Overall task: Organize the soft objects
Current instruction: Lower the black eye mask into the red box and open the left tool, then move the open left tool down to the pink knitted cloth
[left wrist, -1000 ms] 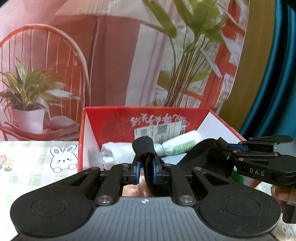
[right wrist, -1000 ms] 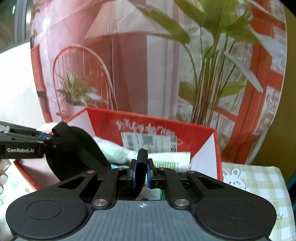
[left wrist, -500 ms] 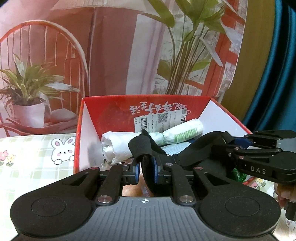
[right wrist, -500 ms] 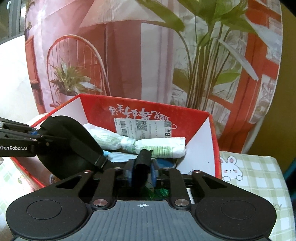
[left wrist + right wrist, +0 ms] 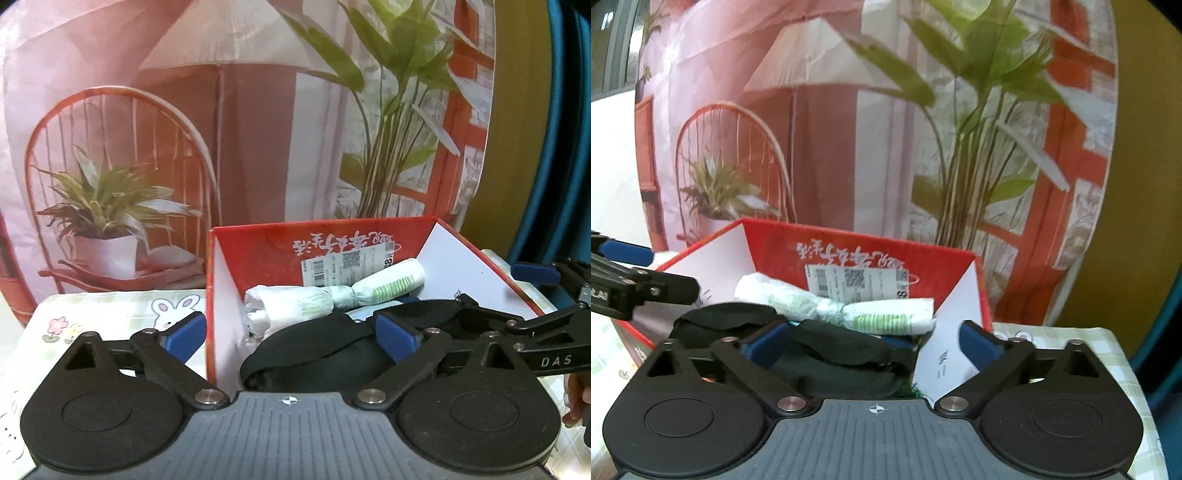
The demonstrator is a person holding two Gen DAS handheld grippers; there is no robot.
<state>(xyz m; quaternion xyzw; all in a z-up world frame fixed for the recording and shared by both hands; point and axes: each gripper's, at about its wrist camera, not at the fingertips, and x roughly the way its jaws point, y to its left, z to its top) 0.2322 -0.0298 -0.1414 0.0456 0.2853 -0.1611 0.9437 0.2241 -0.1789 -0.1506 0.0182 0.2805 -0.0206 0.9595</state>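
A printed fabric backdrop (image 5: 184,110) of chair, lamp and plants hangs ahead of both tools. Below them lies a green-checked tablecloth with rabbit motifs (image 5: 110,310). On it stands an open red cardboard box with white inner walls (image 5: 461,254). Inside, a soft black fabric eye mask (image 5: 321,350) lies before a white-and-green wrapped roll (image 5: 886,314). The left gripper (image 5: 291,336) and right gripper (image 5: 871,341) are both released, jaws spread wide.

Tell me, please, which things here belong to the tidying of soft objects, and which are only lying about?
Part of the job:
- black eye mask, lying in the box
- white and green wrapped rolls, in the box
- red box
- left claw and right claw, both open

Only lying about:
- bunny tablecloth
- printed backdrop
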